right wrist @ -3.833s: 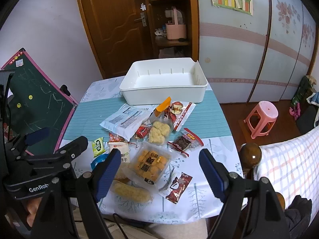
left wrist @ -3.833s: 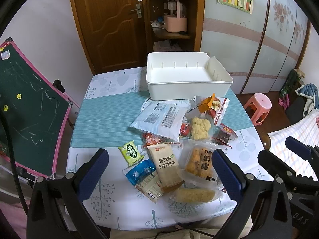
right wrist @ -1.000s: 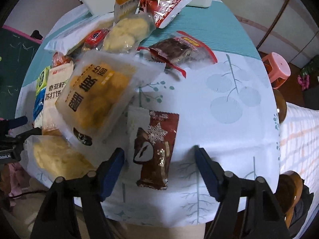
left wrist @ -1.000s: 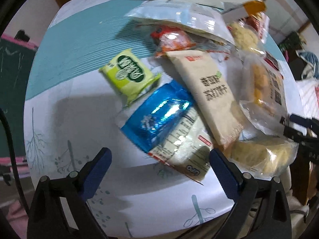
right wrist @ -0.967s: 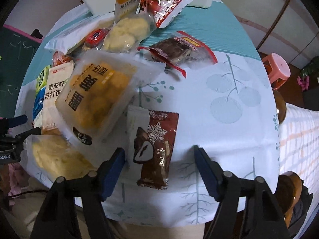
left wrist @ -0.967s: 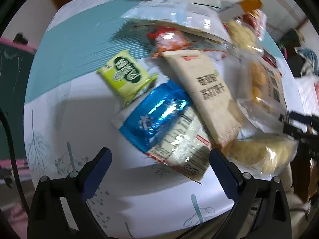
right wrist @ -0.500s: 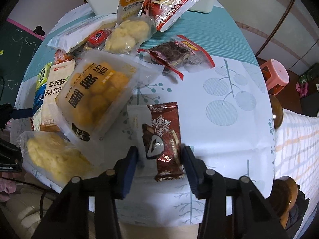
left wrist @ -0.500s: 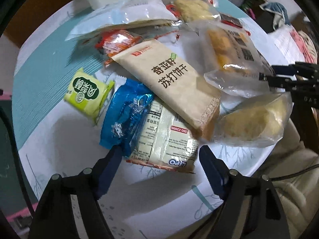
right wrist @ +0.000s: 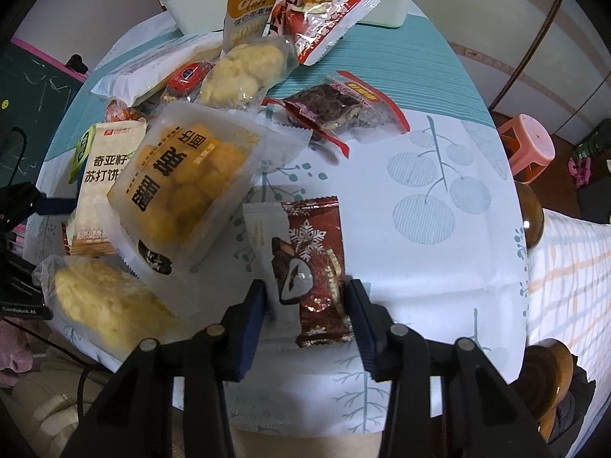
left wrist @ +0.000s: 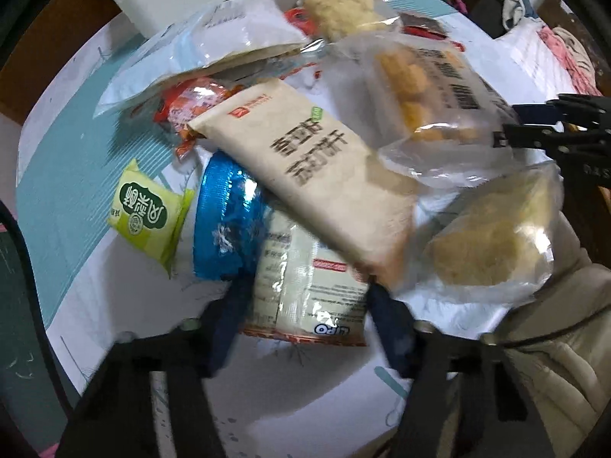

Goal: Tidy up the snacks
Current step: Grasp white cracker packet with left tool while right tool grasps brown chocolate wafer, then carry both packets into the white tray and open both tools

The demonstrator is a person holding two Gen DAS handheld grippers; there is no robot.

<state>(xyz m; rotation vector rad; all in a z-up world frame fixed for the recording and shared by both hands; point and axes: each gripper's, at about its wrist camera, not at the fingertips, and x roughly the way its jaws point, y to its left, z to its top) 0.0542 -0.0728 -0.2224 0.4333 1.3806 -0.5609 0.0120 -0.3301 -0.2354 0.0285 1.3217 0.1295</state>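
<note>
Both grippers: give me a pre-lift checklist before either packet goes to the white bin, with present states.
1. Right gripper straddles the brown chocolate packet, fingers at both side edges: ok.
2. Firm clamp on that packet: cannot tell.
3. Left gripper brackets the white cracker packet: ok.
4. White cracker packet free to lift: not ok; the beige soda-cracker pack and the blue foil packet overlap it.
5. White bin in view behind the pile: ok; room inside: cannot tell.
</note>
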